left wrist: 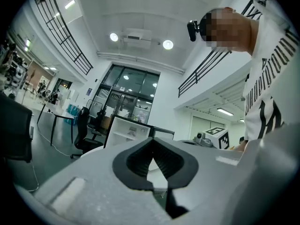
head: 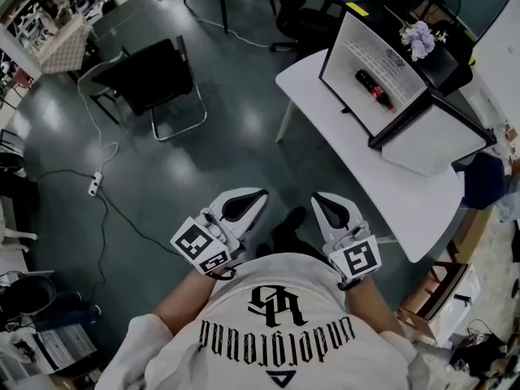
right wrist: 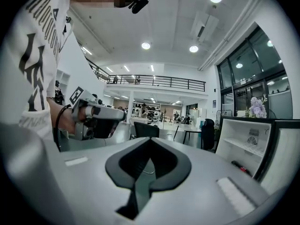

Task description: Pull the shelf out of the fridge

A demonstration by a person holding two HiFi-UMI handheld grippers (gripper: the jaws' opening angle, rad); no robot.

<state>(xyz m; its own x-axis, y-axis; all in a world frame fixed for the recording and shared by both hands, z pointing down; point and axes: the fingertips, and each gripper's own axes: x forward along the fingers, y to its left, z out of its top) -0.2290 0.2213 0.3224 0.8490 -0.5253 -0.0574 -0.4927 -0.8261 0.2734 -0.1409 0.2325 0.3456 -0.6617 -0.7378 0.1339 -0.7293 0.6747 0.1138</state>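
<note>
Both grippers — left gripper [head: 244,204], right gripper [head: 331,208] — jaws closed, empty.

White worktop [head: 390,193]; the fridge [head: 351,49] is white inside with black edges, its bottle [head: 374,88] red and black. The left claw [head: 260,192] and right claw [head: 318,196] are pale grey with black pads. The flowers [head: 418,37] are lilac.

Left gripper [head: 260,194] and right gripper [head: 318,197] hover well apart from the open fridge [head: 387,54].

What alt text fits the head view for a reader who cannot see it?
A person in a white printed T-shirt holds the left gripper and right gripper, both shut and empty, over a dark floor. Ahead right, an open fridge stands on a white table.
</note>
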